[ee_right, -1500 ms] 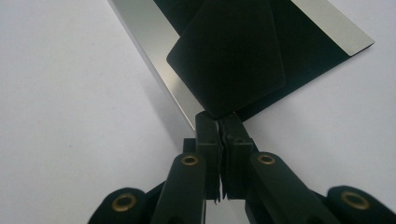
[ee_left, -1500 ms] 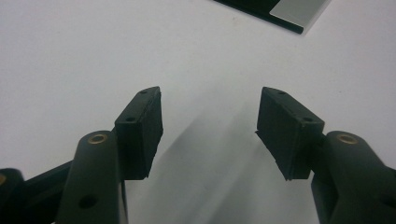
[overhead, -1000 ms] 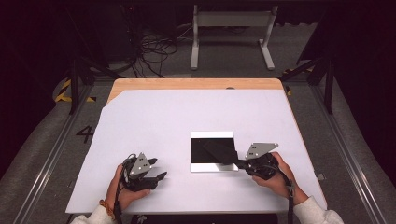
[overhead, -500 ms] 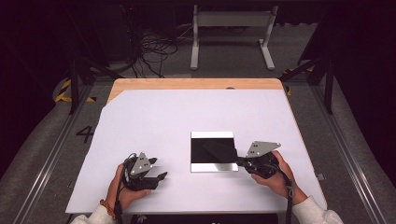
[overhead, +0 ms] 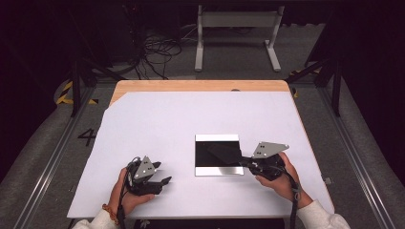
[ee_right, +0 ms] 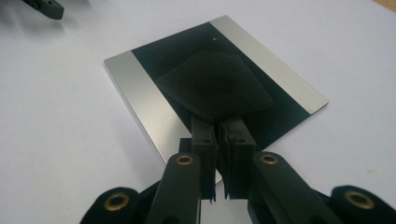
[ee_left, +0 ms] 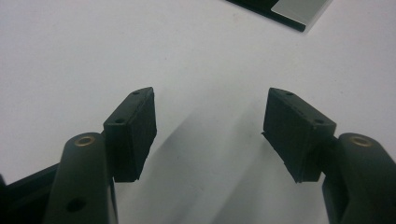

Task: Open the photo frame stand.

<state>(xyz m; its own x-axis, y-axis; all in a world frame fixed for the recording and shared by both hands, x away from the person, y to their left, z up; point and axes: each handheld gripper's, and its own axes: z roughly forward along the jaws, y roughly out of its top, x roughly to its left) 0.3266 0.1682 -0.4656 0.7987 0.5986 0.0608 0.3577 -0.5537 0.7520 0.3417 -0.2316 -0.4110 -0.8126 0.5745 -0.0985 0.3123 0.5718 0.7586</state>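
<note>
This looks like a lab or recording studio rather than a home. A wooden desk (overhead: 200, 86) under a white sheet (overhead: 191, 124) stands on grey carpet between metal floor rails (overhead: 43, 176), with black surroundings, tangled cables (overhead: 153, 52), a metal stand (overhead: 236, 28) behind, and yellow-black hazard tape (overhead: 64, 93).

cloth (overhead: 224, 151) on plate (overhead: 217, 169) | plate on table (overhead: 191, 114), right of centre | left gripper (overhead: 165, 181) left of plate

The picture's top edge crops the flat black-and-silver square plate (ee_left: 280, 8) in the left gripper view; only a corner shows.
</note>
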